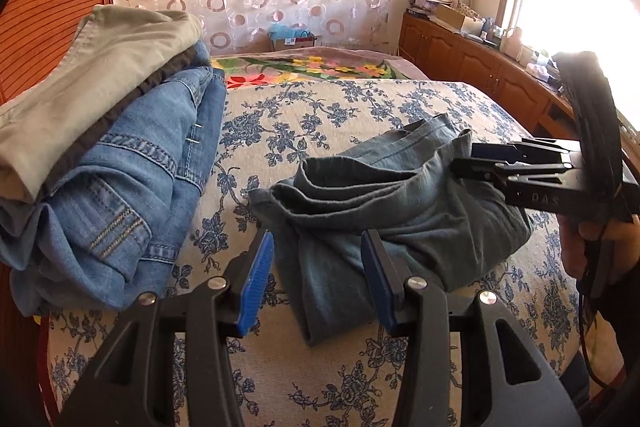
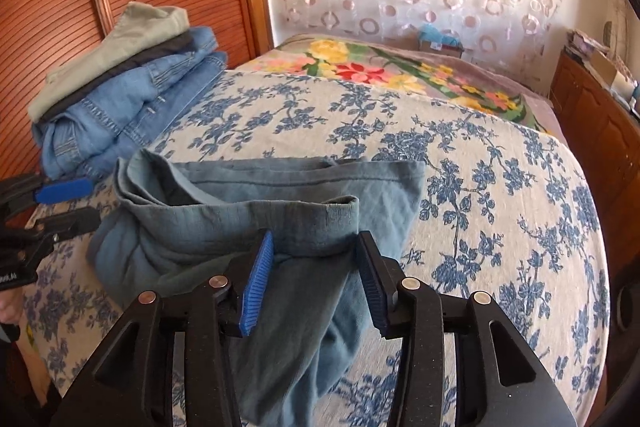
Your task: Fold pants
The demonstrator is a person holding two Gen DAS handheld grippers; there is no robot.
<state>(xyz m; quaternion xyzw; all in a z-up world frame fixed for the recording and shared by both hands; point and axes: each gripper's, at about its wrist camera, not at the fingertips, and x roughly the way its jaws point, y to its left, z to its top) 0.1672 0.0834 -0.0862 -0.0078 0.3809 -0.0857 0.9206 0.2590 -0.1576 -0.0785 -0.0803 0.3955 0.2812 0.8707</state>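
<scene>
A wide bed with a blue-flowered cover is seen under both grippers, and much bare cover is left ahead and to the right of the right gripper. A stack of folded clothes, jeans below and a pale garment on top, is placed to the left of the left gripper, close to the brown wooden wall. The grey-blue pants are laid folded in a loose bundle just ahead of both grippers. The left gripper is pointed downward, its jaws are parted, and an edge of the pants is seen between them without being pressed. The right gripper is also tilted down with jaws released, a rolled fold lying between them.
</scene>
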